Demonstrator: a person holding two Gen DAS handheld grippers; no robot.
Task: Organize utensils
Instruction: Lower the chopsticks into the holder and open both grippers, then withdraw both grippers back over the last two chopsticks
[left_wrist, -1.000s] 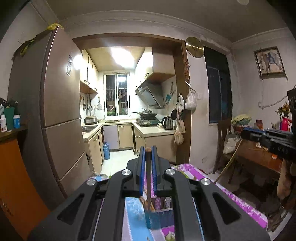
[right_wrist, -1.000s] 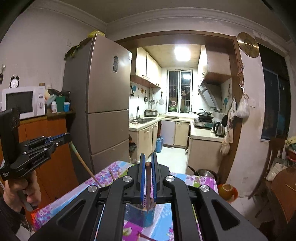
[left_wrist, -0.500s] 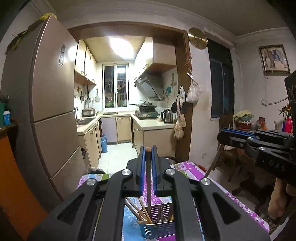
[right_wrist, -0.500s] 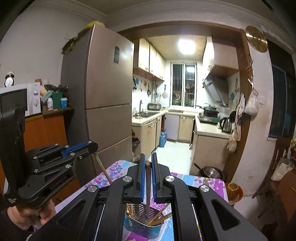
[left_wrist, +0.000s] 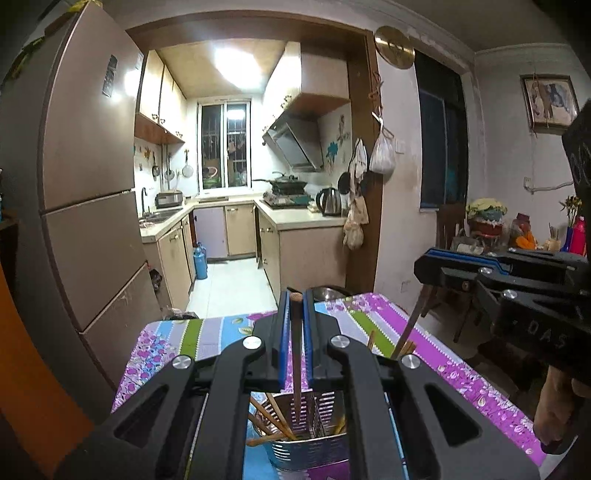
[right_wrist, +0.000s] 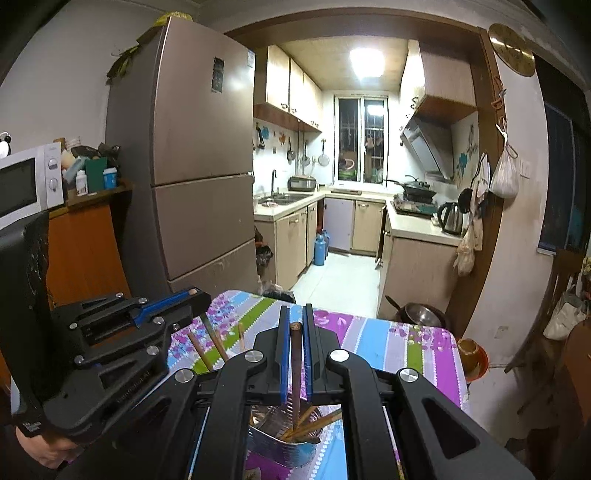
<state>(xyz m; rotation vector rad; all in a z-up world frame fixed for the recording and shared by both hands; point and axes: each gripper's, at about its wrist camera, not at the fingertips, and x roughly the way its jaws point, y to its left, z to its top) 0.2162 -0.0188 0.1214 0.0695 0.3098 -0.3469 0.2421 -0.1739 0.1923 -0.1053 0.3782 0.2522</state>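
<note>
My left gripper (left_wrist: 294, 297) is shut on a brown chopstick (left_wrist: 296, 354) held upright, its lower end inside a metal utensil holder (left_wrist: 310, 452) that holds several chopsticks. My right gripper (right_wrist: 295, 314) is shut on another brown chopstick (right_wrist: 295, 373), its lower end in the same holder (right_wrist: 284, 446). The right gripper also shows in the left wrist view (left_wrist: 436, 264), with its chopstick slanting down to the holder. The left gripper also shows in the right wrist view (right_wrist: 192, 295).
The holder stands on a table with a floral striped cloth (left_wrist: 354, 314). A tall fridge (right_wrist: 192, 166) stands at the left, the kitchen doorway behind. A microwave (right_wrist: 26, 181) sits on an orange cabinet. A chair (left_wrist: 448, 229) stands at the right wall.
Both grippers have come down over the holder, each with its chopstick. The holder's inside and its chopsticks have come into view, and both chopstick ends now reach into it.
</note>
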